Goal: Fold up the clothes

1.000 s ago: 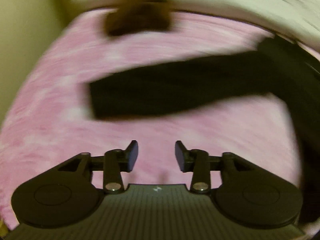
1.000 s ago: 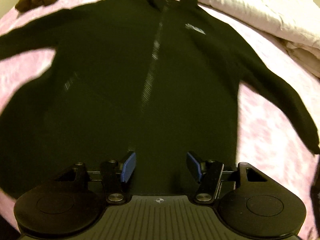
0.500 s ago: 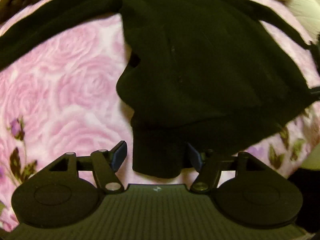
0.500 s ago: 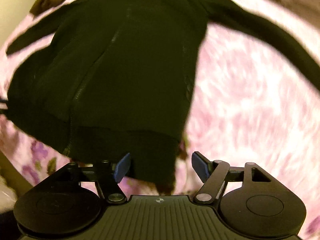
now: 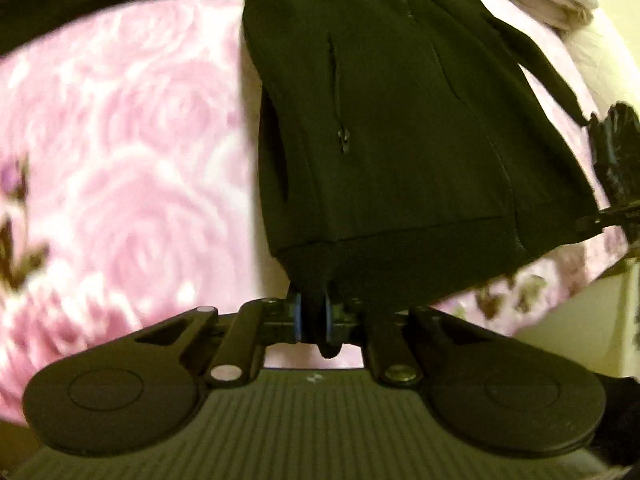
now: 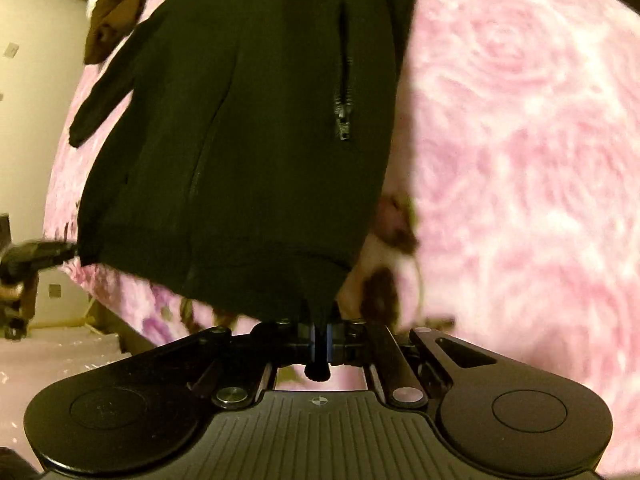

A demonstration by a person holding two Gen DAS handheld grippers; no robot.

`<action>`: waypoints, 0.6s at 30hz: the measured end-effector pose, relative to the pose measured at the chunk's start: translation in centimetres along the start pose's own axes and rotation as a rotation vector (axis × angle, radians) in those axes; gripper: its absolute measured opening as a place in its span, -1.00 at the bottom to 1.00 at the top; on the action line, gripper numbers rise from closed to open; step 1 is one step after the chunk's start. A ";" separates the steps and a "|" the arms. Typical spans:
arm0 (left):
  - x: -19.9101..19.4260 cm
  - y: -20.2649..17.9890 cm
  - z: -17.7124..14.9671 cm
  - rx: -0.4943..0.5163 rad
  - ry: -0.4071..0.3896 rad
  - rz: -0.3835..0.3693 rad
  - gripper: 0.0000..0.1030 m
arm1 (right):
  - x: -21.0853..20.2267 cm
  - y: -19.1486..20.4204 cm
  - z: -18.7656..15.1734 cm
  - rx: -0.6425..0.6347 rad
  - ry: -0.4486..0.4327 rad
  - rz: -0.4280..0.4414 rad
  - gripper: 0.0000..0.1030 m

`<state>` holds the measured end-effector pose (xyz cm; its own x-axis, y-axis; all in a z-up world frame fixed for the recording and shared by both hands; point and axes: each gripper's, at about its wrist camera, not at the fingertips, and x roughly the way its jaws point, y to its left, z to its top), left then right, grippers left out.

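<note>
My left gripper [image 5: 313, 317] is closing on the hem corner of the black zip jacket [image 5: 400, 128] spread on the pink rose blanket [image 5: 120, 168], while my right gripper [image 6: 320, 340] pinches the opposite hem corner.

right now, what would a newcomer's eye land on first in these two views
A black zip jacket fills the middle of both views, spread on a pink rose-patterned blanket. The left tool is closing on one bottom corner of its hem, and the right tool is shut on the other. A brown cloth lies at the far end of the bed, upper left in the right view.
</note>
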<state>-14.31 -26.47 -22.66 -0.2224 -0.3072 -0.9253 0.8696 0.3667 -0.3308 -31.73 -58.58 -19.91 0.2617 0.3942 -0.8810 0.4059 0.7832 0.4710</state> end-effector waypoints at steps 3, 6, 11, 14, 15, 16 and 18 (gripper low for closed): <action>1.4 0.9 -0.1 -0.045 0.031 0.010 -0.84 | 1.4 -0.2 -0.2 0.032 0.010 -0.035 -0.94; 1.7 1.4 0.3 -0.046 0.064 0.051 -0.57 | 2.9 -0.4 -0.5 0.077 0.037 -0.076 -0.76; -1.6 0.2 1.3 0.064 0.034 0.187 -0.56 | -0.8 -0.5 -1.4 0.087 -0.051 -0.163 0.06; -3.4 -1.8 3.0 0.126 -0.015 0.239 -0.53 | -4.5 -2.6 -0.7 0.099 -0.179 -0.270 0.08; -3.7 -2.9 3.8 0.159 -0.030 0.249 -0.53 | -5.6 -3.6 -0.3 0.108 -0.222 -0.310 0.08; -3.8 -4.2 4.6 0.194 -0.045 0.257 -0.52 | -6.8 -4.5 0.1 0.117 -0.266 -0.350 0.09; -3.6 -7.3 6.4 0.273 -0.077 0.268 -0.49 | -8.7 -6.7 1.3 0.129 -0.343 -0.423 0.09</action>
<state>-17.03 -33.72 -15.73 0.0528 -0.3012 -0.9521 0.9800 0.1987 -0.0085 -35.56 -67.89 -15.31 0.3139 -0.1378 -0.9394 0.6357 0.7654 0.1002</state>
